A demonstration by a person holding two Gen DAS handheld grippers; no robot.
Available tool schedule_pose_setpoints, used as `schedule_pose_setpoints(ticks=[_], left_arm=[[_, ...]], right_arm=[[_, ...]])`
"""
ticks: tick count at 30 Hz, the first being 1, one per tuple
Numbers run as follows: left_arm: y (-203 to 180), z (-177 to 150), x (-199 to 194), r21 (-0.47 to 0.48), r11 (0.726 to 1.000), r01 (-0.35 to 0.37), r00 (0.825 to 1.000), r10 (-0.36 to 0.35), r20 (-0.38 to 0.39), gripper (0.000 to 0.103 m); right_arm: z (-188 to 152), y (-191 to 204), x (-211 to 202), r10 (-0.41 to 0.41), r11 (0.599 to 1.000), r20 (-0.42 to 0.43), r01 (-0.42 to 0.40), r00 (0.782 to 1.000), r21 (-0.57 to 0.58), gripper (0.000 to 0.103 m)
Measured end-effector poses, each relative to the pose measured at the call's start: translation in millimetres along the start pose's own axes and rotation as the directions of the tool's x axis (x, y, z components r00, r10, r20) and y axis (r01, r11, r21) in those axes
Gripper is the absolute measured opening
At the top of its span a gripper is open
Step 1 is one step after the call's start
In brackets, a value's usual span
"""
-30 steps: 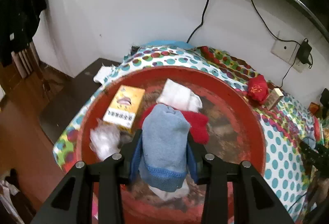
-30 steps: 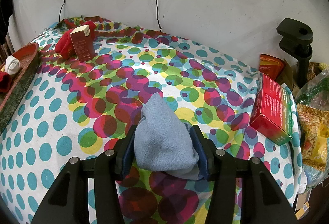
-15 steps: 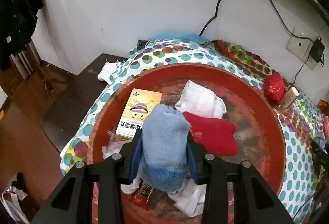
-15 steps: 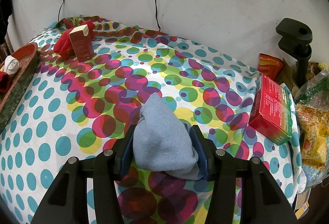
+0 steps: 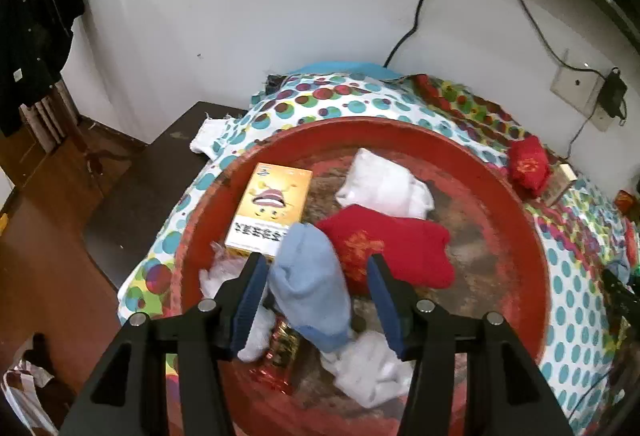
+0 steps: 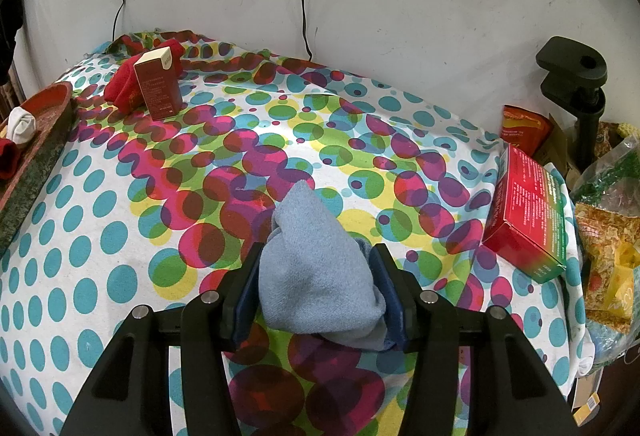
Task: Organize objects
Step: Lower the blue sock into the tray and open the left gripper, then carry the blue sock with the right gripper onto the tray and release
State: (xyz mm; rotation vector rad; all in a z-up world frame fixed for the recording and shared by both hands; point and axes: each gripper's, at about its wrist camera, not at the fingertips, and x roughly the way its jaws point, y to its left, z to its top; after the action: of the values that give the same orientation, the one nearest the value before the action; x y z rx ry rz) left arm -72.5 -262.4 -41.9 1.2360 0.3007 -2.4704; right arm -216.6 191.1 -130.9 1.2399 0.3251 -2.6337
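Observation:
In the left wrist view my left gripper (image 5: 316,268) is open over the round red tray (image 5: 532,248). A light blue sock (image 5: 310,284) drops between its jaws with gaps on both sides. The tray holds a red sock (image 5: 400,248), a white sock (image 5: 384,187), a yellow box (image 5: 270,209) and white wads (image 5: 372,368). In the right wrist view my right gripper (image 6: 316,264) is shut on another light blue sock (image 6: 316,272) just above the polka-dot tablecloth (image 6: 120,236).
A brown carton (image 6: 158,83) and a red sock (image 6: 124,87) stand at the cloth's back left. A red box (image 6: 528,211) and snack bags (image 6: 608,228) lie at the right edge. A black clamp (image 6: 576,83) stands by the wall. The tray's rim (image 6: 36,143) is at far left.
My left gripper has opened and let go of its blue sock, which now sags into the tray. The left gripper has also drawn back over the tray. The right gripper has stayed still.

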Motion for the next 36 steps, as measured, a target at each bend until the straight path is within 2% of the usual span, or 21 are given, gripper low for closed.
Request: schedule_pose_setpoints(ticks=[4, 9, 14, 20, 25, 36], left_arm=[[-15, -9, -9, 0.016, 1.0, 0.026, 1.0, -0.026, -0.012, 0.054], [-45, -28, -21, 0.072, 0.992, 0.099, 0.995, -0.096, -0.041, 0.054], [-74, -46, -35, 0.163, 0.981, 0.106, 0.994, -0.104, -0.025, 0.054], [-94, -60, -43, 0.216, 0.969, 0.117, 0.993, -0.117, -0.012, 0.054], [-95, -70, -42, 0.216, 0.965, 0.149, 0.989, -0.142, -0.046, 0.054], [-70, -75, -43, 0.18, 0.971, 0.158, 0.987, -0.153, -0.046, 0.054]], right_arm=[[0, 0, 0, 0.002, 1.0, 0.0, -0.002, 1.0, 0.001, 0.049], [0, -1, -2, 0.001, 1.0, 0.013, -0.001, 1.0, 0.004, 0.045], [0, -7, -3, 0.025, 0.999, 0.02, -0.026, 0.999, 0.031, 0.043], [-1, -6, -4, 0.01, 1.0, 0.019, -0.01, 1.0, 0.016, 0.042], [-2, -4, -3, 0.008, 1.0, 0.015, -0.008, 1.0, 0.008, 0.043], [4, 2, -5, -0.015, 0.999, -0.009, 0.015, 1.0, 0.04, 0.042]])
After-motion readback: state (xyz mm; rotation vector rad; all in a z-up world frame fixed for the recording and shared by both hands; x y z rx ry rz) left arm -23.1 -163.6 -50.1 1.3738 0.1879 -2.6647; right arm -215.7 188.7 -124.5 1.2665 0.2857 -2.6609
